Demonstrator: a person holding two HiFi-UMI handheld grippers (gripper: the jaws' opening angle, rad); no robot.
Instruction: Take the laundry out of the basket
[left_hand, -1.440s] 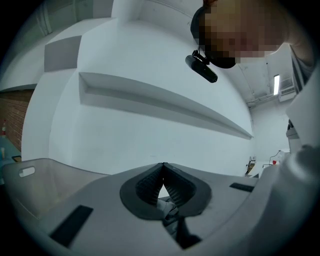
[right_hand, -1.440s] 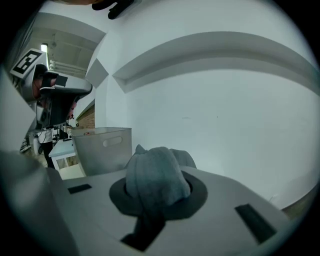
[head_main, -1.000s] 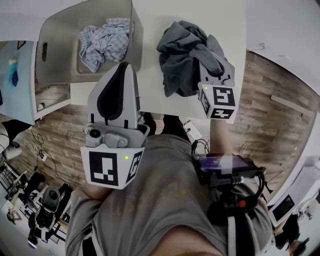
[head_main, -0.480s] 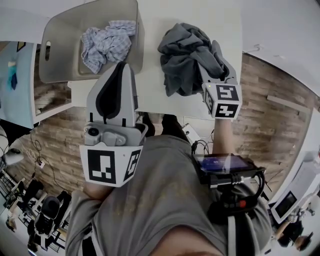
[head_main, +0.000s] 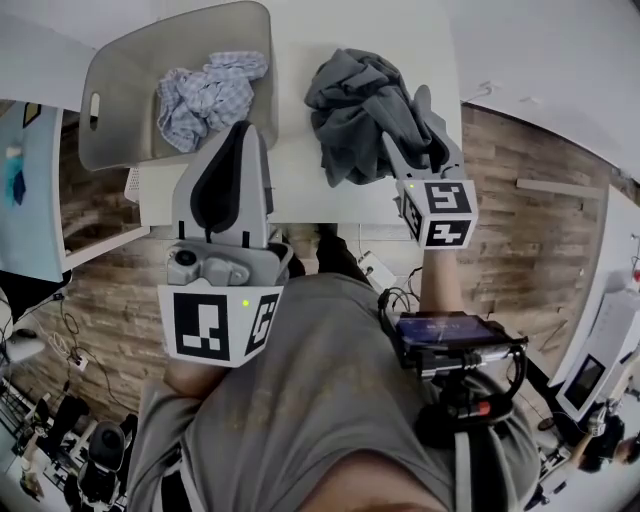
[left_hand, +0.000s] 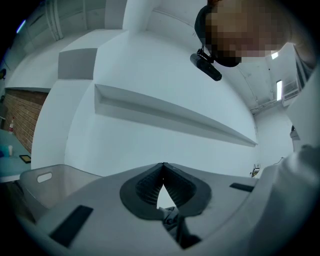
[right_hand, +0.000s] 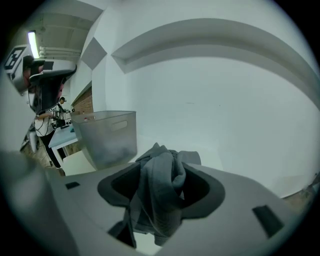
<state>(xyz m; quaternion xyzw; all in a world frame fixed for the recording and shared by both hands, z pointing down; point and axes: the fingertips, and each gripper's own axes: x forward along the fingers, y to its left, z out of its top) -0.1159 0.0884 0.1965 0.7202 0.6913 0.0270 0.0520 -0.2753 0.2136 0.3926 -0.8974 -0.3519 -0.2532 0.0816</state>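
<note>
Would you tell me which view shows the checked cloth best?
The head view: it looks down into the basket, where the checked cloth lies crumpled. The left gripper view shows only the basket's rim, the right gripper view only its outer wall; neither shows the cloth.

We wear a loose grey T-shirt (head_main: 320, 410). Our left gripper (head_main: 248, 130) and right gripper (head_main: 405, 118) have pale grey plastic shells lined with dark ribbed pads (left_hand: 142, 187). Each ends in a white cube printed with black square markers, the left cube (head_main: 218, 325) showing a small green light (head_main: 246, 303). A black box (head_main: 450, 340) with a glossy screen, dark cables and a red button (head_main: 483, 407) sits at our right side.
</note>
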